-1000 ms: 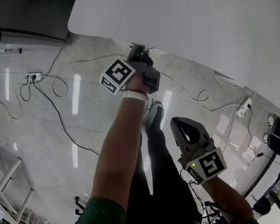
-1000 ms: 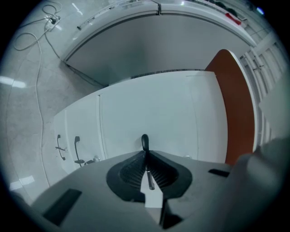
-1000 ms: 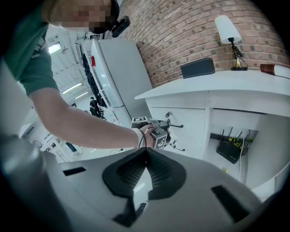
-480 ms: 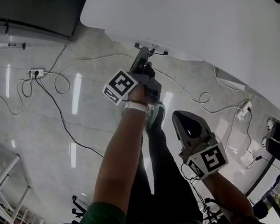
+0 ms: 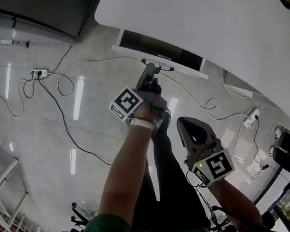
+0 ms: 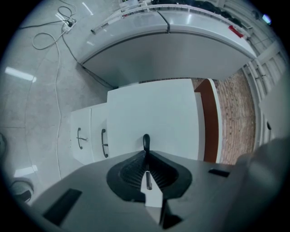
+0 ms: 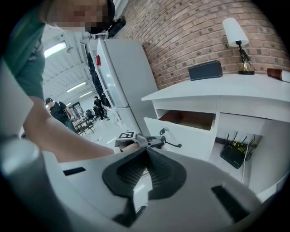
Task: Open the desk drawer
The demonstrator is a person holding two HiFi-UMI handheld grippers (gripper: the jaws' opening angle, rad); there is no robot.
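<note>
Drawer (image 7: 195,138), white, flat-fronted, thin black rod handle (image 6: 146,141)

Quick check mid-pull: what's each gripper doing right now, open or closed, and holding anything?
Left gripper: closed on the drawer handle.
Right gripper: closed, holding nothing.

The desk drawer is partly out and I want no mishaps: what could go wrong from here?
The left tool is shut on only the thin handle, so it might slip off if the pull goes crooked. Cables lie on the floor near the person's shoe; stepping back could snag one. A jerk might rock the lamp on the desk.
</note>
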